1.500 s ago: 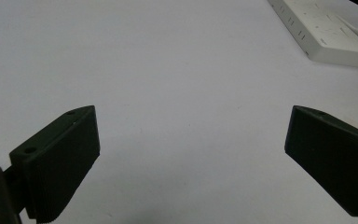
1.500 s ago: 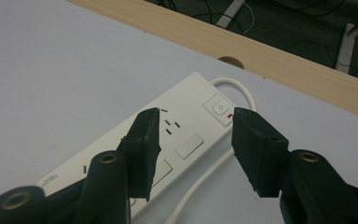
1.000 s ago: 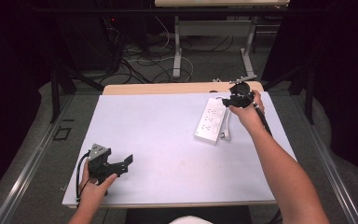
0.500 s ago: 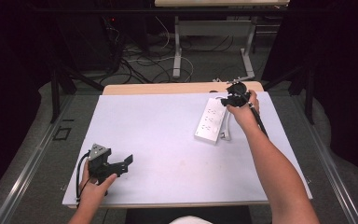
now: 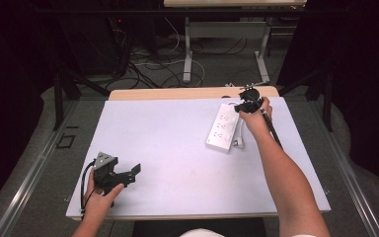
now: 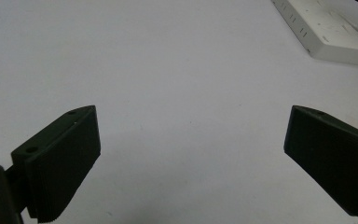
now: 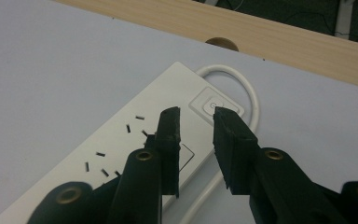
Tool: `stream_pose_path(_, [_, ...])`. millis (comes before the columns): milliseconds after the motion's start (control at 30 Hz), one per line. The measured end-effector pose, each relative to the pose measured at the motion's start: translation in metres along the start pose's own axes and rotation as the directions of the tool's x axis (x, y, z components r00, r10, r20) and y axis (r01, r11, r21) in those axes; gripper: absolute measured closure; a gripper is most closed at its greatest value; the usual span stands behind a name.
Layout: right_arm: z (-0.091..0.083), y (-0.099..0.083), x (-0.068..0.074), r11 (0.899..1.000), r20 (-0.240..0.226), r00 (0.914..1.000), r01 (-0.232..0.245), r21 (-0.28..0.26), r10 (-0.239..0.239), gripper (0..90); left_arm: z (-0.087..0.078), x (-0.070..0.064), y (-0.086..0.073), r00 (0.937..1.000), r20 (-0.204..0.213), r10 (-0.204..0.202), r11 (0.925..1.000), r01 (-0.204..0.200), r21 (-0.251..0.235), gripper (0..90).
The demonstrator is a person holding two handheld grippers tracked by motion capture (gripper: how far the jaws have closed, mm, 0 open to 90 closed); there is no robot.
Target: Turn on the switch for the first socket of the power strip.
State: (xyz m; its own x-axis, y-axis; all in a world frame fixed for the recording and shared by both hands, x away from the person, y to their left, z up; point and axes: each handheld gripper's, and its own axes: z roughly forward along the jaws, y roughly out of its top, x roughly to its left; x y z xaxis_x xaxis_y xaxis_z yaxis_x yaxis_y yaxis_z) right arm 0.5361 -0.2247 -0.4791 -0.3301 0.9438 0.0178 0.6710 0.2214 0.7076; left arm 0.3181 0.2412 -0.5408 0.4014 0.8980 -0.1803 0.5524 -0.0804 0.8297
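White tabletop, wooden table edge, floor cables, metal desk legs

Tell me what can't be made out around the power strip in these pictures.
- Power strip: near end hidden by the right gripper in its own view.
- Switch: on or off too small to tell.
- Cord: plug end cut off by bottom edge.

No words, brands or numbers legible anywhere, just a small circle-and-line power mark on the rocker switch at the far end of the white power strip, beside its looped cable
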Motion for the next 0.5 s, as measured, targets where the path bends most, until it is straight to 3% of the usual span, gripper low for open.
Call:
stream_pose_path(167, [0.006, -0.003, -0.001, 0.998, -0.009, 0.9985, -0.053, 0.028, 0.053, 76.1, 0.0, 0.0, 0.0, 1.0, 0.002, 0.004, 1.0, -0.004, 0.004, 3.5])
stream_pose_path(500, [0.011, -0.005, 0.0, 0.997, -0.008, 0.9982, -0.059, 0.052, 0.059, 79.1, 0.001, 0.0, 0.0, 1.0, 0.003, 0.002, 1.0, -0.002, 0.005, 3.6])
